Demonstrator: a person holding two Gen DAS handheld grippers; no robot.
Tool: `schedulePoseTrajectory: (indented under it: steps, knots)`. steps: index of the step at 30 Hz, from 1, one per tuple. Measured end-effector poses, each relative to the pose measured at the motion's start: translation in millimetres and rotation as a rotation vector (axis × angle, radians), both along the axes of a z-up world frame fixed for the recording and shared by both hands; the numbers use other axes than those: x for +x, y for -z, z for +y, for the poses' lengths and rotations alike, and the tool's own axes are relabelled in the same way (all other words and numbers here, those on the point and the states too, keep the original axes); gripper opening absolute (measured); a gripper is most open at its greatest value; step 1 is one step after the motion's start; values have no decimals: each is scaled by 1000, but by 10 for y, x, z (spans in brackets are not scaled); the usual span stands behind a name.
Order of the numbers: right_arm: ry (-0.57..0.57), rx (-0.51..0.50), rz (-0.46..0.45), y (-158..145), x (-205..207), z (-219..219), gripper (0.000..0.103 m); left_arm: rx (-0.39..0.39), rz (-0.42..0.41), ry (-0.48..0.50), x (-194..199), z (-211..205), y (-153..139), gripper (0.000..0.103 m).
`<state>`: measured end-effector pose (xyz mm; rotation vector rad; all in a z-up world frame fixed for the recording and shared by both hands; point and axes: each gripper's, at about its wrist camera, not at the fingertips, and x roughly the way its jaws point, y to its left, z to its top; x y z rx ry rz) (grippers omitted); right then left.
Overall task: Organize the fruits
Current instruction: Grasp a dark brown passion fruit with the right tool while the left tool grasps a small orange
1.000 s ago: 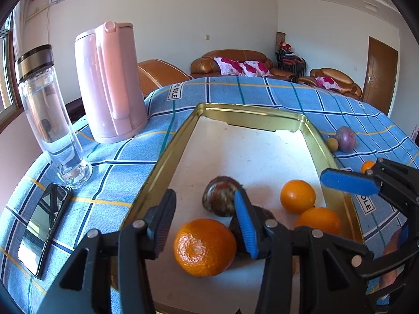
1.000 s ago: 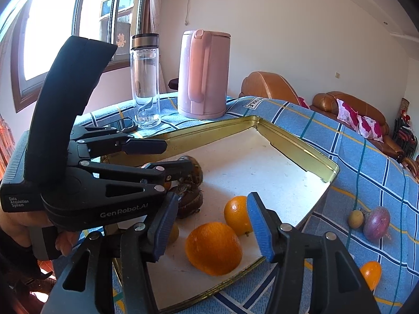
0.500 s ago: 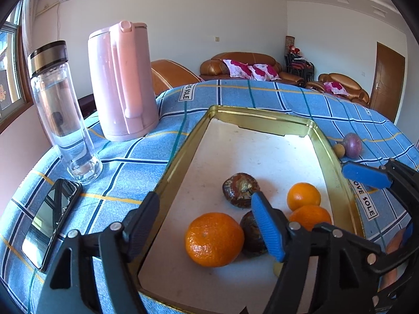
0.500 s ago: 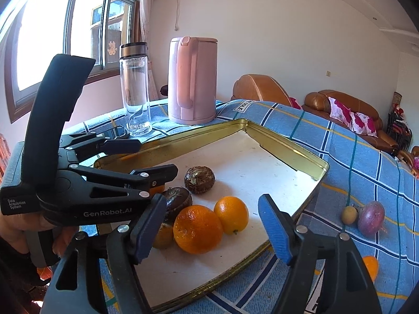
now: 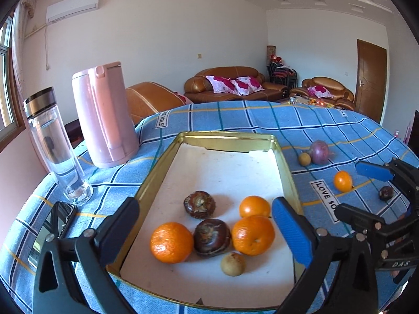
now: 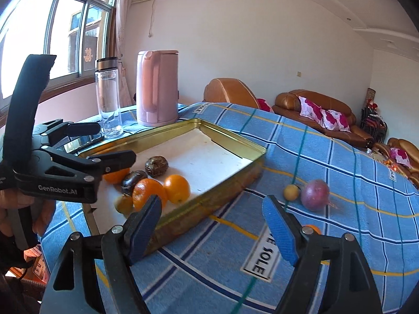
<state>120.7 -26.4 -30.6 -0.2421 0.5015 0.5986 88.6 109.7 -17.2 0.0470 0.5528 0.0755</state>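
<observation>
Blue checked cloth point(image 5: 235, 120) covers the table. Six fruits sit in the gold tray point(image 5: 225, 140) at lower middle. Four wait outside at right, like the purple fruit point(image 6: 314, 195). Both the left gripper point(image 5: 204, 225) and right gripper point(image 6: 212, 222) are spread wide, holding nothing.

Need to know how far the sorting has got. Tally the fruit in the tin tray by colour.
Orange: 3
Dark brown: 2
Tan: 1
Total in the tin tray: 6
</observation>
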Motion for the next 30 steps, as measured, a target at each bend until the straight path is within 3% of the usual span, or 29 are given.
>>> schedulePoseTrajectory:
  steps: [6, 13, 22, 23, 28, 30]
  knots:
    - [140, -12, 31, 61, 61, -666, 80, 33, -11, 92, 27, -477, -47, 103]
    - [305, -22, 91, 125, 115, -1433, 80, 30, 34, 171, 188, -918, 62, 103]
    - [323, -78, 225, 365, 252, -1731, 79, 73, 88, 219, 364, -1295, 235, 103]
    - [316, -81, 245, 403, 272, -1735, 77, 75, 91, 220, 378, -1306, 244, 103]
    - [295, -82, 314, 512, 345, -1749, 45, 81, 107, 221, 446, -1340, 265, 103]
    - [293, -84, 298, 467, 330, -1756, 42, 81, 110, 222, 476, -1356, 257, 103]
